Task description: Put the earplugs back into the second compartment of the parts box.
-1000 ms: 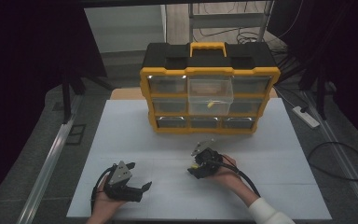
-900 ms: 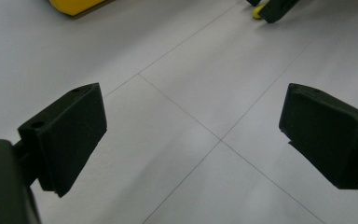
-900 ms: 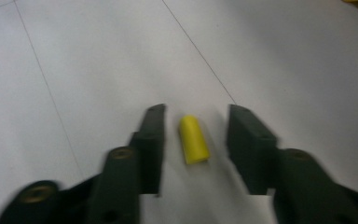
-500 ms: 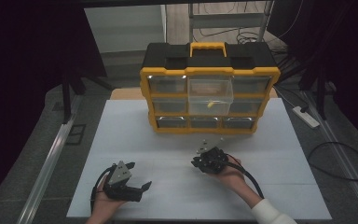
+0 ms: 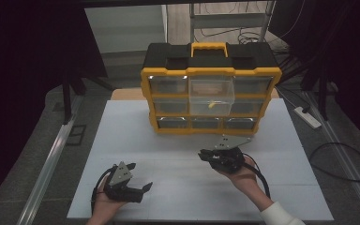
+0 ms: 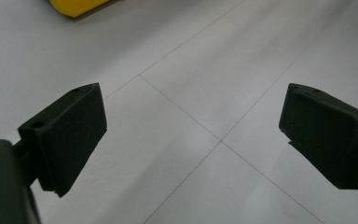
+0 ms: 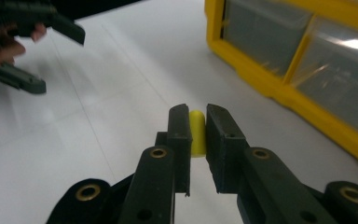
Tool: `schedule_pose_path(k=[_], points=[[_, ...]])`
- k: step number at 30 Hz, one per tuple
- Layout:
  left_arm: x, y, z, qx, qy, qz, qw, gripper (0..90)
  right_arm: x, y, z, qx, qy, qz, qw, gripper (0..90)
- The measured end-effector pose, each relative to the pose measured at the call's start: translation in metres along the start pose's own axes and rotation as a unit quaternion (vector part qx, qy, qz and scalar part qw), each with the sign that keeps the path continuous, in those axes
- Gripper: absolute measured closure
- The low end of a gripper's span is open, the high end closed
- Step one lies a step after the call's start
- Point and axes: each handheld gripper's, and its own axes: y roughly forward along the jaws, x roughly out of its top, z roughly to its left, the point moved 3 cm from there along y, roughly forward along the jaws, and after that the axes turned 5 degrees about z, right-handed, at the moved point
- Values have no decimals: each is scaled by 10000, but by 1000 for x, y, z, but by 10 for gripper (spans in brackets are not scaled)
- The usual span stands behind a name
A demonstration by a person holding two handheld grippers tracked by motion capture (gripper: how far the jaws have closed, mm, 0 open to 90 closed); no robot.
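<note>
One white table carries it all, and at its far side stands the yellow-and-black organizer case, its clear middle drawer pulled out toward the person, a small yellow bit inside. Nearer, the right gripper is held above the table just in front of the case, pointing left in the high view. Its jaws have just been closing, and in the right gripper view they're clamped on a small yellow earplug, pinched between the pads with its rounded tip poking out. Over at the near left, the left gripper sits low over the table, jaws spread wide, nothing but bare table between them.
</note>
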Motion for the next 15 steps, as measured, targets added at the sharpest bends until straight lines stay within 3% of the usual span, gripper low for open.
schedule_pose_path(k=[1, 8, 15], points=[[0, 0, 0, -1, -2, -2, 10000, 76, 3, -6, -1, -15, 69, -160, 9998, 802], [0, 0, 0, 12, -12, -31, 10000, 76, 10, -23, -5, 112, 350, -531, 9979, 802], [0, 0, 0, 13, -4, -25, 10000, 76, 20, -48, -10, -44, 381, -956, 9947, 802]])
